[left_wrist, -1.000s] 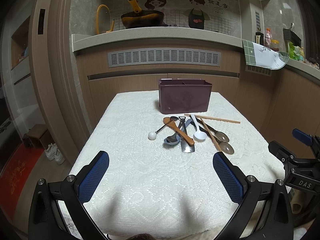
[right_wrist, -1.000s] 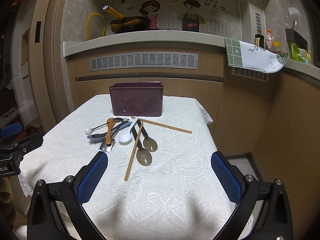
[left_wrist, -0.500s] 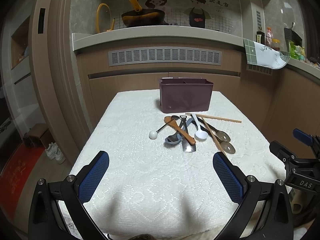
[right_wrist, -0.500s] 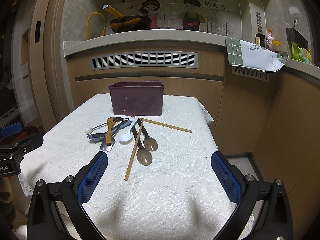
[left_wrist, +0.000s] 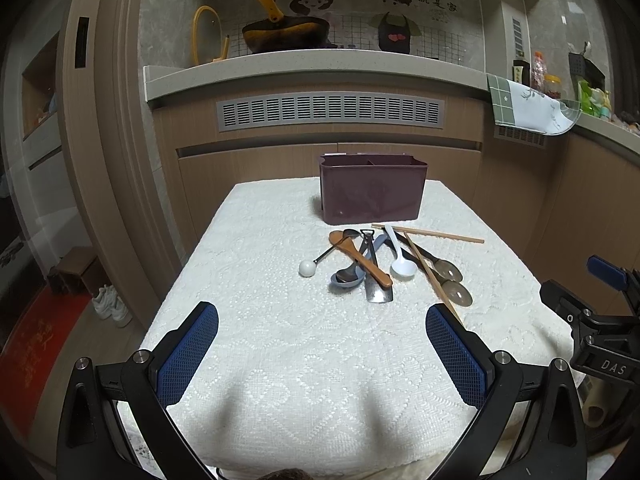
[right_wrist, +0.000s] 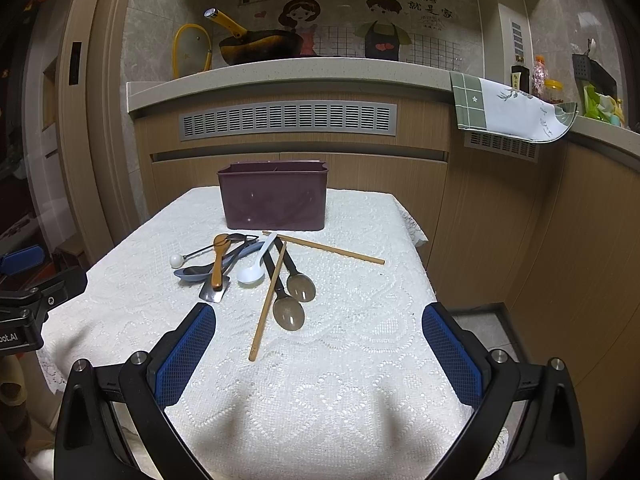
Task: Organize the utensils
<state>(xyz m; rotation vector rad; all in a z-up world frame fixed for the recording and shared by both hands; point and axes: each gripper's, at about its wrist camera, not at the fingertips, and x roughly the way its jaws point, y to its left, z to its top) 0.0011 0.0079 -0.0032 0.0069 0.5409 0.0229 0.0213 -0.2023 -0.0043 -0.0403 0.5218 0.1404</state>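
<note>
We hold both grippers above the near edge of a table draped in a white lace tablecloth (left_wrist: 280,360), their blue-padded jaws spread wide and gripping nothing: the left gripper (left_wrist: 322,354) hangs over bare cloth, while the right gripper (right_wrist: 319,354) hovers over the cloth at the table's right side, its mount also showing at the right edge of the left wrist view. Well ahead of both, at the far end of the table, stands the dark purple utensil holder (left_wrist: 373,188), upright, with a divider visible at its rim. Just in front of it the utensils lie in a loose heap on the cloth: a wooden spoon (left_wrist: 360,258) crossing a grey-blue spoon (left_wrist: 347,278), a metal spatula-like piece (left_wrist: 378,294) beneath the wooden handle, and a slim metal utensil tipped with a white ball (left_wrist: 307,269) reaching out to the left. A white plastic spoon (right_wrist: 252,272) rests beside them with its bowl toward us. To the right, two dark-handled spoons (right_wrist: 294,300) lie side by side, one chopstick (right_wrist: 268,302) angled across them toward us, the other chopstick (right_wrist: 328,249) lying crosswise near the holder. A kitchen counter (left_wrist: 320,70) runs behind the table, a green-and-white towel (right_wrist: 512,110) draped over its right end.
</note>
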